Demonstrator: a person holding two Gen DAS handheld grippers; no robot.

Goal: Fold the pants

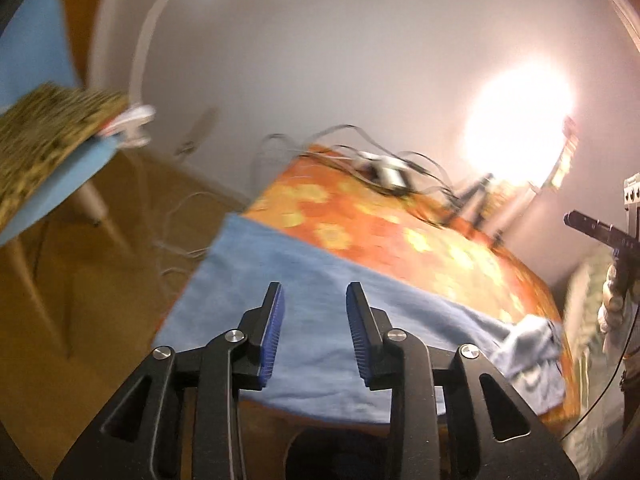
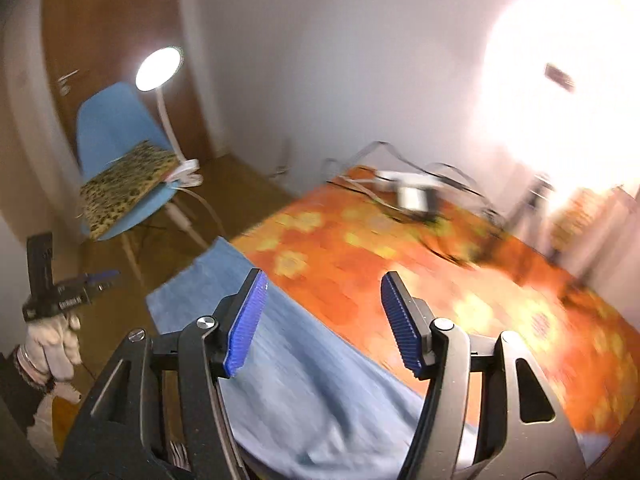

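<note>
Light blue pants (image 1: 320,264) lie flat along the near edge of a table covered with an orange flowered cloth (image 1: 400,232); one end is bunched at the right (image 1: 528,344). My left gripper (image 1: 315,292) hovers above the pants, open by a modest gap, with nothing between its blue pads. My right gripper (image 2: 324,280) is open wider above the pants (image 2: 312,380), also holding nothing. In the right wrist view the left gripper (image 2: 72,292) shows at the far left in a gloved hand (image 2: 52,344). The left wrist view catches the right gripper's body (image 1: 600,232) at the right edge.
A blue chair (image 2: 116,128) with a leopard-print cushion (image 2: 124,184) stands left of the table beside a white lamp (image 2: 158,68). Cables and a white power strip (image 2: 412,188) lie at the table's far end. A bright light (image 1: 520,128) glares against the wall.
</note>
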